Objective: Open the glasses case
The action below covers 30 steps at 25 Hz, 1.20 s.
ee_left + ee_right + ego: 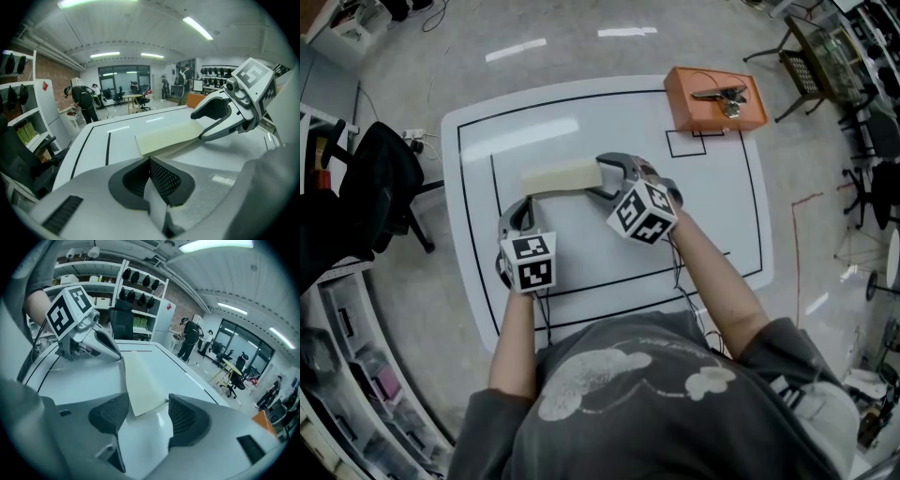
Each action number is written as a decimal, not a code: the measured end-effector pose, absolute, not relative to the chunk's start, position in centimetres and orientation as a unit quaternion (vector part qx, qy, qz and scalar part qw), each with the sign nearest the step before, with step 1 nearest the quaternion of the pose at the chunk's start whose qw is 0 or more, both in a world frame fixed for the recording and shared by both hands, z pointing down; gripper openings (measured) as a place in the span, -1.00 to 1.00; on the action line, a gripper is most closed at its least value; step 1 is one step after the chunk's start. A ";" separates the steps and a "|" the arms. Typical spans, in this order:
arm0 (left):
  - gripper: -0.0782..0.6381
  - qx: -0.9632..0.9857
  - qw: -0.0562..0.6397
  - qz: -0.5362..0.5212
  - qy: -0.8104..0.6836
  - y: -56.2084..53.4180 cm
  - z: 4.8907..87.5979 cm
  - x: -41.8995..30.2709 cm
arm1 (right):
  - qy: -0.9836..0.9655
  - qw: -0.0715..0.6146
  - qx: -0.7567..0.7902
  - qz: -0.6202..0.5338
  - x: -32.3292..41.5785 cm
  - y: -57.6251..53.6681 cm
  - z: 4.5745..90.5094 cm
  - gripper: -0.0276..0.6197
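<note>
Angling downward, left tongs (pixel 523 204) pinch the glasses case (pixel 561 176); right tongs (pixel 605 178) gape.

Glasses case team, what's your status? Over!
Left gripper shut at glasses case end. Right gripper open around its other end. Case flat, looks closed. Orange box far off.

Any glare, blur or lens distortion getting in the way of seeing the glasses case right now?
Head view: faint light streak on the white table, clear of the cream flat glasses case; sharp. Left gripper view: fisheye bends the table edges, small glare streaks, case readable. Right gripper view: same bending, case crisp.
</note>
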State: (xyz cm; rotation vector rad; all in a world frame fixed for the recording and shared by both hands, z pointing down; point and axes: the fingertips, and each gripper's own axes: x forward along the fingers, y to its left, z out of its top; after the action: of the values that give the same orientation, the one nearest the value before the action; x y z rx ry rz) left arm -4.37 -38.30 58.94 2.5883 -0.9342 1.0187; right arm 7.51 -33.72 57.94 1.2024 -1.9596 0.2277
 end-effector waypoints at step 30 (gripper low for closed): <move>-0.78 0.878 0.102 0.347 -0.312 -38.3 59.3 -4.1 | -0.742 0.335 0.572 0.095 11.6 -38.2 54.9 -0.77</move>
State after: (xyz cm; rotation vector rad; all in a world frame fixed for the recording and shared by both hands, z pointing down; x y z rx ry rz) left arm -4.15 -38.35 59.30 2.5936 -0.9209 1.0256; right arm 11.59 -38.18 54.88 1.4929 -1.9371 0.2479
